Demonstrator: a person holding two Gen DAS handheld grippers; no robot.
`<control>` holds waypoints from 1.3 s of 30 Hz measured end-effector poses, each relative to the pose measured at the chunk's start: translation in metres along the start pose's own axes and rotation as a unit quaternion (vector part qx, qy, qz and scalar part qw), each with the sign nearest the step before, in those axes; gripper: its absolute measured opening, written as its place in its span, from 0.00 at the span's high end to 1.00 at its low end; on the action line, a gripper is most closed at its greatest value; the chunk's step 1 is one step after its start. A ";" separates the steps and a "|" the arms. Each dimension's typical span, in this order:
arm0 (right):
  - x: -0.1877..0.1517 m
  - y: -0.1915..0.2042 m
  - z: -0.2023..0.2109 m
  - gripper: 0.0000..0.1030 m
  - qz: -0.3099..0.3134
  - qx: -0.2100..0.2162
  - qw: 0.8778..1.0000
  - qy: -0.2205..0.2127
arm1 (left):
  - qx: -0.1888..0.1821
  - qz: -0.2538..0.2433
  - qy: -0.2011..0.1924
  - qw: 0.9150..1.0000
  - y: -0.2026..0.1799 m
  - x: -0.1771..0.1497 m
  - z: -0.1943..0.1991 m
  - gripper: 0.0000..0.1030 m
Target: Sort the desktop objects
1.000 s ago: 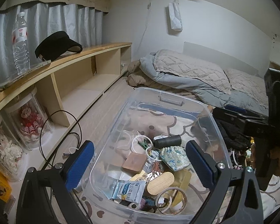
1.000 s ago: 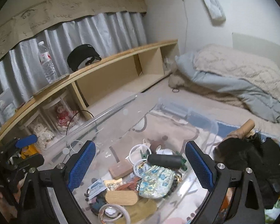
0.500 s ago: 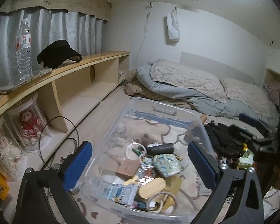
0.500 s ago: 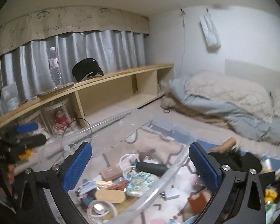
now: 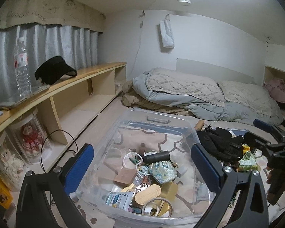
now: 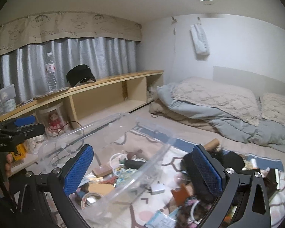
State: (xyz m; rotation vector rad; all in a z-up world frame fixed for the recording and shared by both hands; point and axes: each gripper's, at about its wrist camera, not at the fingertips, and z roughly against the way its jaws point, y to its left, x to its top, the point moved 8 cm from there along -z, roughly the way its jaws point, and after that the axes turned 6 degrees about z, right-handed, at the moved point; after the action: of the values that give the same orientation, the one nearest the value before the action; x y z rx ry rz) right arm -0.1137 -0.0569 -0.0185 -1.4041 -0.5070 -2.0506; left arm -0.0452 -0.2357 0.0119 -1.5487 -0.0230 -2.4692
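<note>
Both tongs, left (image 5: 142, 167) and right (image 6: 142, 168), have drawn back from the clear bin (image 5: 157, 116), spread and empty; the next pick likely waits in the loose pile (image 6: 214, 163).

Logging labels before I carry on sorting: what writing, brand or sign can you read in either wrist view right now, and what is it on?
"GOOD LUCK": beige curtain valance, among cartoon faces, repeated along it.
White lettering on the left gripper body: too blurred to spell out.
Water bottle red and white label: too small to read.
Blue and white packet in the clear bin: print unreadable.
Hanging white pouch: faint marks, unreadable.
</note>
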 end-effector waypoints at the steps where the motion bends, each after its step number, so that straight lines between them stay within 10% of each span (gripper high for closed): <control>1: -0.001 -0.004 0.004 0.00 -0.002 -0.004 1.000 0.001 | -0.002 -0.004 -0.001 1.000 -0.004 0.000 0.000 0.00; 39: -0.073 -0.178 0.115 0.00 -0.097 -0.181 0.979 0.011 | -0.097 -0.073 -0.013 0.992 -0.158 -0.016 -0.035 0.00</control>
State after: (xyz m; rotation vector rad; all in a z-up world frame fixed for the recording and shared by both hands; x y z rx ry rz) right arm -0.1313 0.1651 -0.0408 -1.5866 -0.2765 -2.4046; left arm -0.1012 -0.0836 -0.0008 -1.7138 0.1078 -2.6318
